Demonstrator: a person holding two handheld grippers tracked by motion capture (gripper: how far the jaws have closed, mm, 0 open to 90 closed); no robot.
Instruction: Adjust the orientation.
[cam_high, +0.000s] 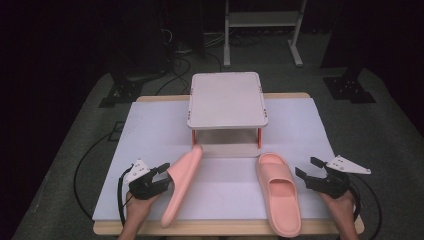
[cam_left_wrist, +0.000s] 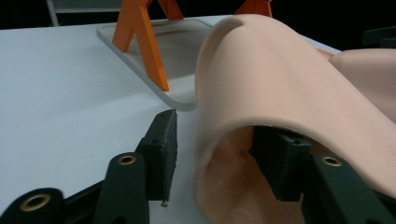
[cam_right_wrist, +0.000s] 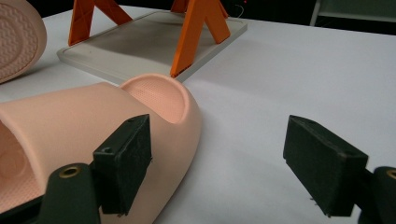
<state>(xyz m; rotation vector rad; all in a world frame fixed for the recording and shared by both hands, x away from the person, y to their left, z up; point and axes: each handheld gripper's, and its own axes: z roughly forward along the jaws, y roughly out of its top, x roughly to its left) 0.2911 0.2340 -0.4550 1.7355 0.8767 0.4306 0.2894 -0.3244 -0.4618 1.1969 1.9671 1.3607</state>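
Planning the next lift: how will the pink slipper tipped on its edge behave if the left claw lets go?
The slipper stands on its side edge, so it would probably flop flat. Its thick foam strap suggests it's light and bendy, not fragile.

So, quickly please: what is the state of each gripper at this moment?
Left gripper: open, jaws astride the strap of the left slipper, outer pad clear of it.
Right gripper: open, empty, beside the right slipper.
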